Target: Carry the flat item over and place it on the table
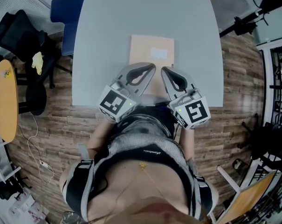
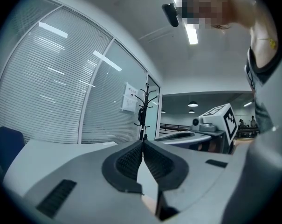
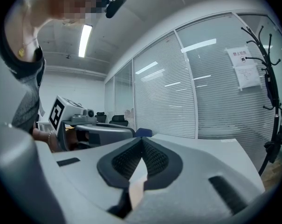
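Head view: a flat tan envelope [image 1: 151,50] is seen lying on the grey bench [image 1: 108,31]. The left hand-held gripper [image 1: 152,68] and the right hand-held gripper [image 1: 165,70] are laid side by side over the envelope's near edge. Both are clenched, jaw tips pressed together with nothing seen pinched at the tips. A tan sliver is glimpsed through the gap behind each pair of tips.

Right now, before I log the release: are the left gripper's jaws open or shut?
Shut on the envelope: the left gripper's jaws meet at the tips, with its pale edge pinched between them.
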